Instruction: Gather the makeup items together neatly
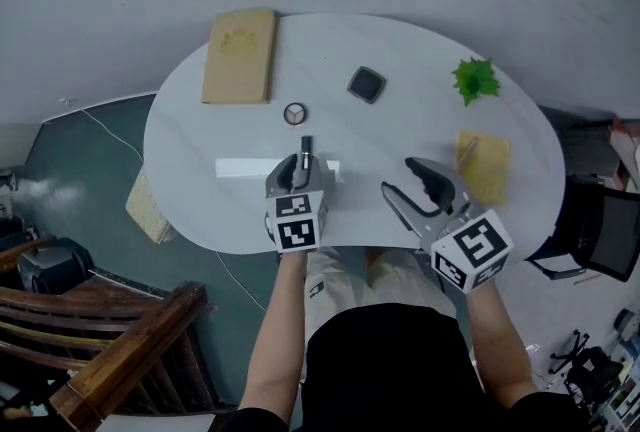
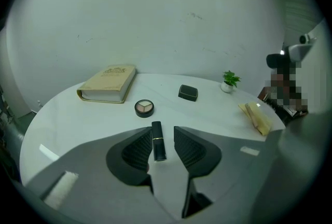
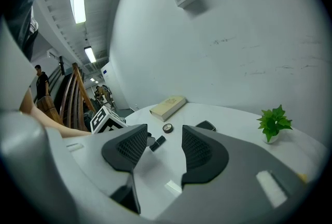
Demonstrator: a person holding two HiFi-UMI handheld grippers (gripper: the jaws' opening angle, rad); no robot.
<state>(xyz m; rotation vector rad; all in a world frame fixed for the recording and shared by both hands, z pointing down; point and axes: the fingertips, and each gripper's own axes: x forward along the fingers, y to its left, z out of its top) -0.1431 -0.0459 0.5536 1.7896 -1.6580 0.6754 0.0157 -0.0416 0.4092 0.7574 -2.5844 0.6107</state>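
From the head view, the white tabletop (image 1: 190, 160) is right below me. My left tongs (image 1: 301, 166) hang over its near middle. The lipstick (image 1: 305, 148) lies flat on the tabletop at their tips. Just past it, a bit to the left, is the round eyeshadow pot (image 1: 294, 113). The black compact (image 1: 367, 84) sits to the far right of those two, well apart from them. My right tongs (image 1: 408, 183) hang over the near right side. A book (image 1: 240, 55) is at the far left and a small plant (image 1: 475, 80) at the far right.

From the left gripper view, my left tongs (image 2: 163, 135) are spread and pinch nothing. The lipstick (image 2: 158, 141) lies between the two pads, close by the left pad, with a clear gap on its right. I can't tell if the left pad brushes it. Its long side runs from near to far. Its far end points toward the round eyeshadow pot (image 2: 144, 108), which lies a little to the left of that line.

From the right gripper view, my right tongs (image 3: 165, 141) are spread too, with nothing between the pads. Through the gap I see the lipstick (image 3: 157, 142) lying on the tabletop, off to the left.

I think the lipstick now sits in its place by the pot. The black compact looks like the one left out. It lies far and right of my left tongs, and far and a bit left of my right tongs. Both look about as close. It is square, so it has no long side to line up with.
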